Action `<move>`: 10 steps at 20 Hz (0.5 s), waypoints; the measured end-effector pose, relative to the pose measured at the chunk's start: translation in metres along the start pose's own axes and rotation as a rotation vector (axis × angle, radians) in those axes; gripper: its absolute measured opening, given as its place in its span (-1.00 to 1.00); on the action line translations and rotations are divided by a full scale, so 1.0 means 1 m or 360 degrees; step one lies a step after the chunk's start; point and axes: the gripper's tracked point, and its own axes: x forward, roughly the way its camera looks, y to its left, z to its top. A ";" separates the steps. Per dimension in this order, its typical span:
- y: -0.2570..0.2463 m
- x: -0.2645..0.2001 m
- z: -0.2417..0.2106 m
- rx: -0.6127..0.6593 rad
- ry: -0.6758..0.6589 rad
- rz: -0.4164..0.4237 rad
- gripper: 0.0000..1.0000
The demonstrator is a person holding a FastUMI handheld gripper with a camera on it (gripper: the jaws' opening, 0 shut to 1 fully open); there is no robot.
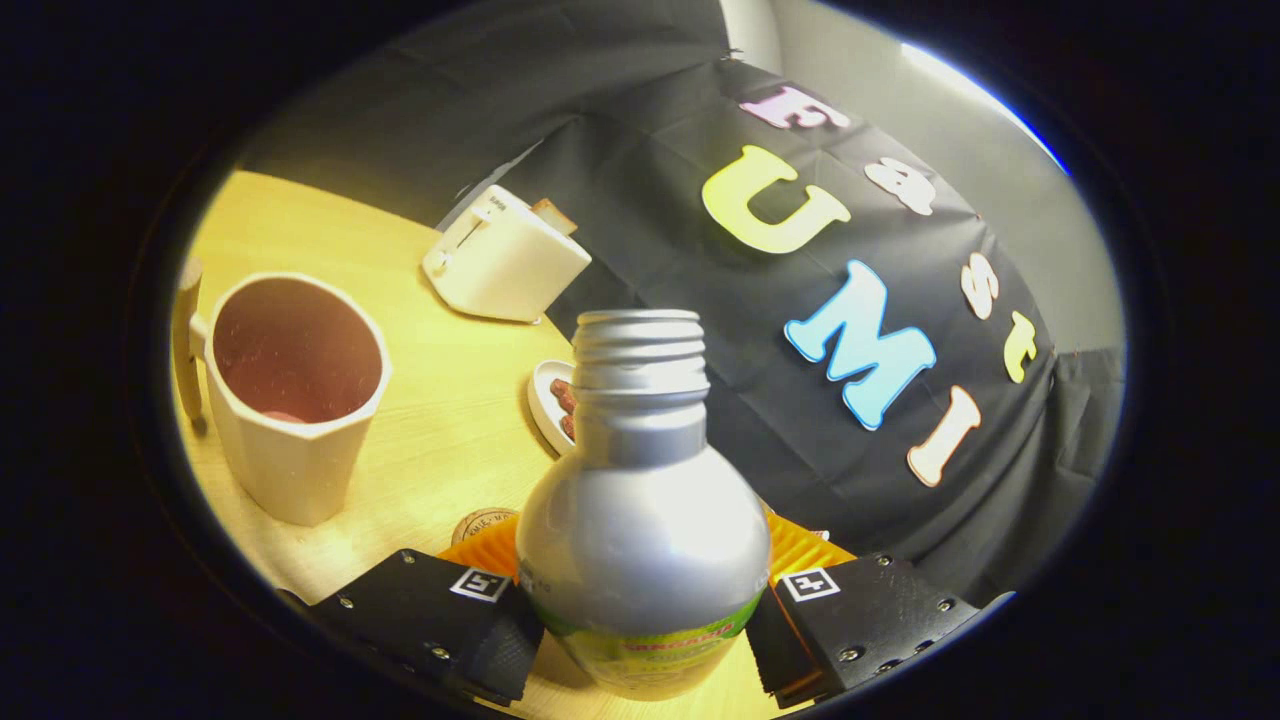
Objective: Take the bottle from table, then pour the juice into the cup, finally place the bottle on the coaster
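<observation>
A silver metal bottle [640,540] with an uncapped threaded neck stands between my fingers, and my gripper [645,640] is shut on its lower body, both pads pressing its sides. The view is tilted, so the bottle leans relative to the table. A cream cup [295,395] with a reddish inside stands on the wooden table [440,400], beyond my left finger and to the left of the bottle. An orange ridged coaster [800,550] lies just behind the bottle, partly hidden by it and my fingers. Whether liquid is in the cup I cannot tell.
A white toaster [505,258] with a slice of bread stands at the table's far edge. A small white dish [550,400] holding brown pieces sits behind the bottle's neck. A small round cork-like disc [482,525] lies by the coaster. A wooden piece [186,340] stands left of the cup.
</observation>
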 end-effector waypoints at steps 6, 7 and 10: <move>0.006 0.005 0.006 -0.0200 -0.0039 -0.0016 0.66; 0.006 0.005 0.009 -0.0237 -0.0047 -0.0021 0.66; 0.006 0.008 0.012 -0.0351 -0.0070 -0.0032 0.66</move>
